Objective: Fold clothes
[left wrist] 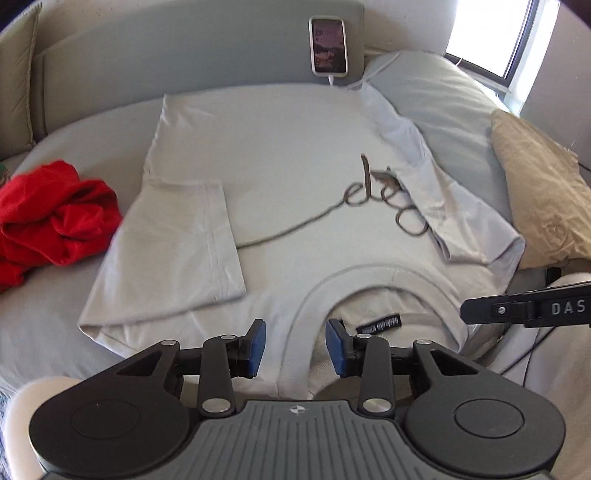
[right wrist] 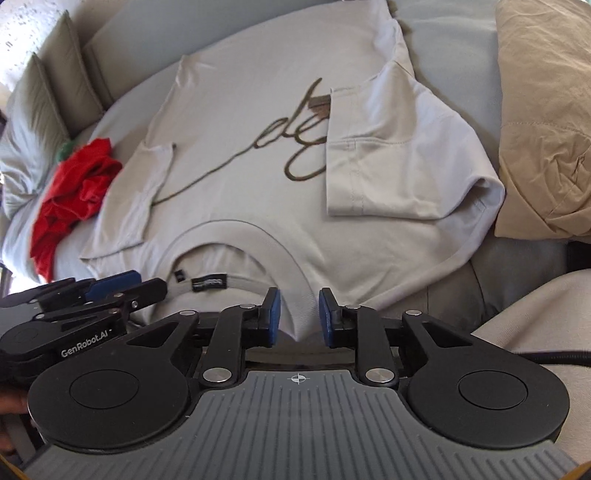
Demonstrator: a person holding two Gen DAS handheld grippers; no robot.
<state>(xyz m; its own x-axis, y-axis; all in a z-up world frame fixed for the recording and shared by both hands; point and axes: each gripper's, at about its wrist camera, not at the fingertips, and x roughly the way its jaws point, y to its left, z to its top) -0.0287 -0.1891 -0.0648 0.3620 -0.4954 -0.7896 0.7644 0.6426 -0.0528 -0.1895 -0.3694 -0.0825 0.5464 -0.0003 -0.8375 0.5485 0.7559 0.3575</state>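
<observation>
Only the left wrist view catches the phone [left wrist: 328, 46] propped on the headboard [left wrist: 184, 48] and the bright window [left wrist: 491, 33]. Light grey T-shirt [left wrist: 295, 155] lies flat on the bed [left wrist: 55, 325], sleeves folded in, collar nearest. Left gripper [left wrist: 295, 345] and right gripper [right wrist: 298, 317] both straddle the collar, pads apart, not pinching. Red garment [left wrist: 55, 218] sits left, tan pillow [right wrist: 546, 122] right.

Bedroom: bed [left wrist: 55, 332], pillows [left wrist: 443, 110], headboard [left wrist: 184, 48]
</observation>
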